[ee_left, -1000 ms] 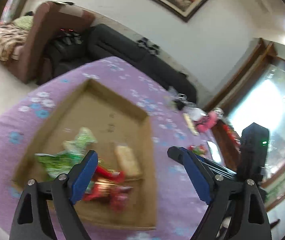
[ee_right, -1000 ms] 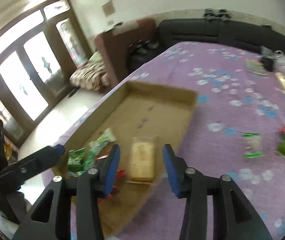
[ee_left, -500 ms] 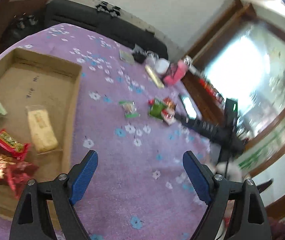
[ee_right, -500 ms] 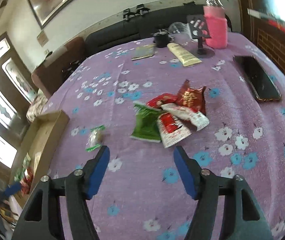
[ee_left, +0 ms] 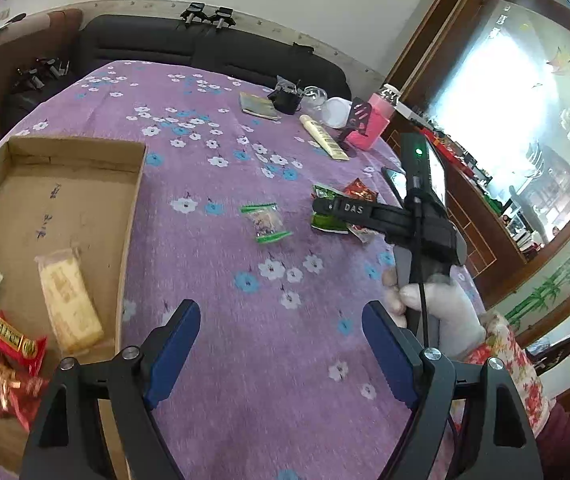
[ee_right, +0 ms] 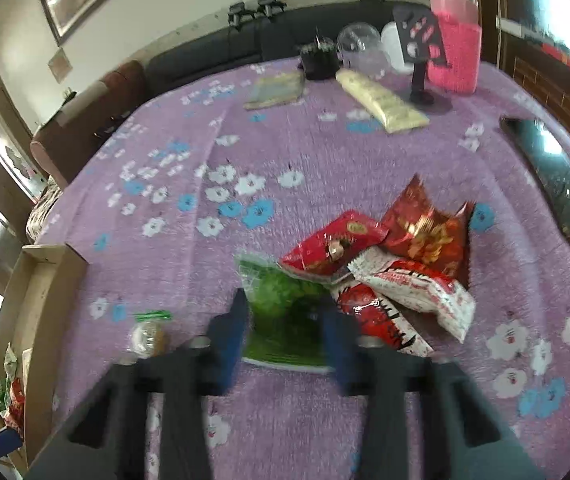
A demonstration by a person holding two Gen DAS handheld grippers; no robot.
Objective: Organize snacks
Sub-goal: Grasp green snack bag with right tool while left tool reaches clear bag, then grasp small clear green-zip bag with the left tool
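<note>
A cardboard box (ee_left: 133, 200) lies at the left of the purple flowered table, holding a pale wafer pack (ee_left: 69, 296) and several red and green snack packets (ee_left: 13, 340). My left gripper (ee_left: 281, 344) is open and empty above the cloth, right of the box. My right gripper (ee_right: 289, 320) is open, its blurred jaws either side of a green snack packet (ee_right: 285, 308). Red and white packets (ee_right: 397, 264) lie in a pile beside it. A small clear packet with green ends (ee_left: 267, 222) lies alone; it also shows in the right wrist view (ee_right: 149, 334).
At the table's far side stand a pink bottle (ee_right: 455, 48), a black phone stand (ee_right: 421, 52), a black cup (ee_right: 319, 60), a cream tube (ee_right: 381, 100) and a flat packet (ee_right: 277, 88). A dark phone (ee_right: 557, 176) lies at the right. A sofa runs behind the table.
My right gripper has moved from the box across the table and down to the snack pile, now straddling the green packet. My left gripper has swung right, away from the box.
</note>
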